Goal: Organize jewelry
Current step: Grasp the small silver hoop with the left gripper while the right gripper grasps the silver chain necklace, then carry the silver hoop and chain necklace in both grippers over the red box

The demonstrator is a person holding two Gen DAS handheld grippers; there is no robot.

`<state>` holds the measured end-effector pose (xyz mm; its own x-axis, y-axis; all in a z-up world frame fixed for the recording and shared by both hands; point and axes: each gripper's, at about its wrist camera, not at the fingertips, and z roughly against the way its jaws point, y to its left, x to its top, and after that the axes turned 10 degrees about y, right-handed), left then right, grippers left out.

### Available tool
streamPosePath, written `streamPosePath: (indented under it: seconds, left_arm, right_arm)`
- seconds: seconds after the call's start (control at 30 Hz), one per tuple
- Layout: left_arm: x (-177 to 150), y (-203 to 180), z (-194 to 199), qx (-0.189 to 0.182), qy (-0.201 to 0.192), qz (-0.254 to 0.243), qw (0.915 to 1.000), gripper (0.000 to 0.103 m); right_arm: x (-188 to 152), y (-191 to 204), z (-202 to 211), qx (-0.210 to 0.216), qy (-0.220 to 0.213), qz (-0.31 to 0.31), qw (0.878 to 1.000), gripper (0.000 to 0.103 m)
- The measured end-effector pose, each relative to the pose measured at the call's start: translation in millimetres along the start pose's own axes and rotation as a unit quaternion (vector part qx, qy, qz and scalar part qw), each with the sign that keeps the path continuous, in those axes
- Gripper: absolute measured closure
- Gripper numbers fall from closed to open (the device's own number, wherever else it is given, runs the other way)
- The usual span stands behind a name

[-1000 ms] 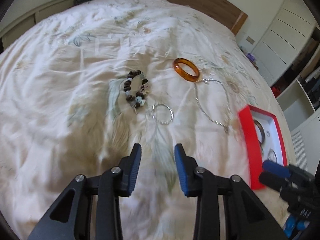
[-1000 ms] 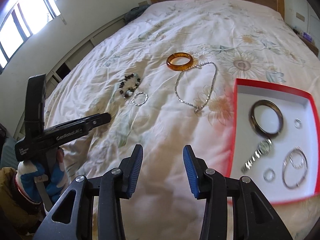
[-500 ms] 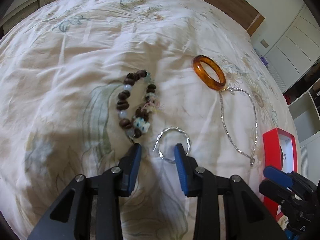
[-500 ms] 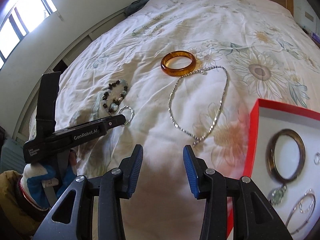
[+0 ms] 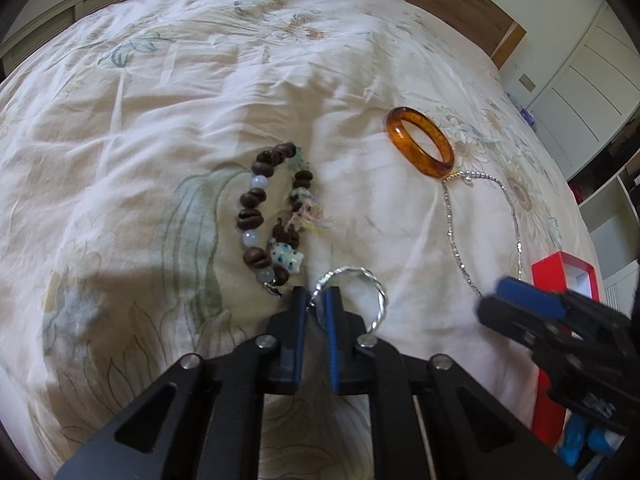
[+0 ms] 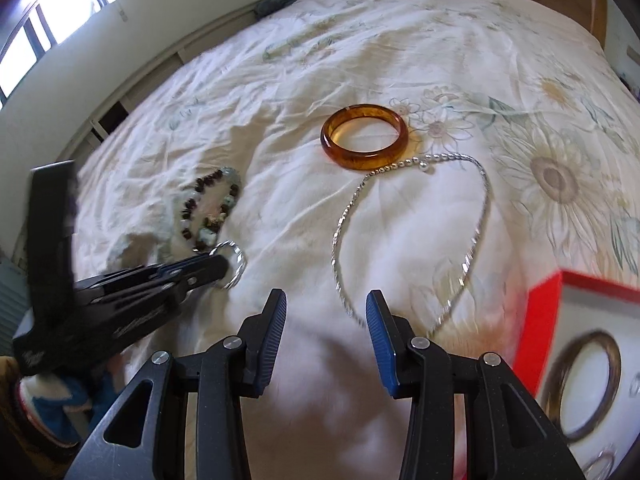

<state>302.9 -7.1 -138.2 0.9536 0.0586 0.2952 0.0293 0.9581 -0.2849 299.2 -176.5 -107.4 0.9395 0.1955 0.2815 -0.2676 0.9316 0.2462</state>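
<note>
My left gripper [image 5: 316,300] is shut on the near rim of a thin twisted silver bangle [image 5: 370,280] that lies on the bedspread; it also shows in the right wrist view [image 6: 236,258]. A brown bead bracelet [image 5: 272,210] lies just beyond it. An amber bangle [image 5: 420,148] and a silver chain necklace [image 5: 480,220] lie to the right. My right gripper [image 6: 326,306] is open and empty, hovering just before the near end of the necklace [image 6: 408,248]. The red jewelry box [image 6: 584,360] at the lower right holds a dark bangle [image 6: 584,380].
The flowered white bedspread [image 5: 160,120] covers the whole bed. A wooden headboard [image 5: 460,4] stands at the far end. White cabinets [image 5: 580,60] stand to the right, a window [image 6: 52,16] to the left.
My left gripper moved forward and down and closed on the silver bangle's rim. My right gripper moved forward toward the necklace, and the red box slid toward the frame's right edge.
</note>
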Motion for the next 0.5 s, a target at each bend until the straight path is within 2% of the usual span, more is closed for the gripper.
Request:
streamPosePath:
  seconds: [0.17,0.2,0.3,0.4,0.5]
  left_arm:
    - [-5.4,1.1,4.6,-0.010,0.001,0.000,0.9999,0.096]
    - [-6.9,1.5,5.8,-0.011,0.002,0.000,0.9999,0.096]
    - [-11.9,2.5,10.3,-0.013,0.001,-0.001,0.9999,0.096]
    - [-17.7,4.0,18.8,-0.013,-0.001,-0.002,0.9999,0.097]
    - [-23.6,6.3,30.3,-0.011,-0.006,-0.002,0.9999,0.097]
  right_arm:
    - [9.2,0.6,-29.6,-0.012,0.053,0.010,0.998,0.069]
    - [9.3,0.5,-30.0,-0.011,0.055,0.007,0.998,0.073]
    - [6.1,-0.4,-28.5,0.003,0.060,-0.002,0.998,0.099]
    - [-4.2,-1.5,-22.2,0.026,0.056,-0.013,0.998,0.100]
    - [-18.7,-3.6,-8.9,0.070,0.040,-0.038,0.996,0.100]
